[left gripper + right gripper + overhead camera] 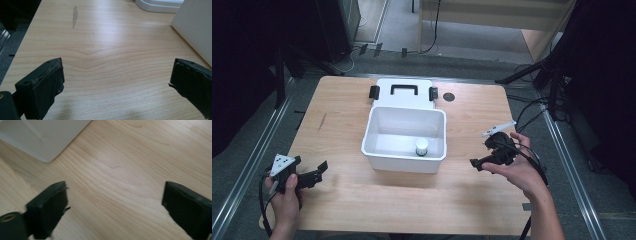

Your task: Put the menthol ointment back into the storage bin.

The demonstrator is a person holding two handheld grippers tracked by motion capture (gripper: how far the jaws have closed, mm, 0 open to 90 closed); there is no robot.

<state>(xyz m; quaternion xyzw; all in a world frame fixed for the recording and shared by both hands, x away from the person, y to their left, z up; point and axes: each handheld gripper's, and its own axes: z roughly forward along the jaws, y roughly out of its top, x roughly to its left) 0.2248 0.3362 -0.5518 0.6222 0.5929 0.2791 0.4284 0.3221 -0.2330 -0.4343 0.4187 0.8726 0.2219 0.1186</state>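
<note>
An open white box (377, 161) stands in the middle of the wooden table (342, 100), its lid (404, 100) with a black handle lying back behind it. A small pale cylinder (421, 147) stands inside near the front wall. My left gripper (318, 173) hovers low at the front left, open and empty, jaws pointing toward the box. In the left gripper view, the left gripper (116, 85) frames bare wood, with the box wall (197, 30) at right. My right gripper (481, 153) is right of the box, open and empty. The right gripper (115, 207) looks down at wood near the box corner (45, 137).
A small black round spot (449, 97) lies on the table right of the lid. A grey scuff (74, 15) marks the wood at the left. Metal rails and dark stands flank the table; cables trail on the floor at right.
</note>
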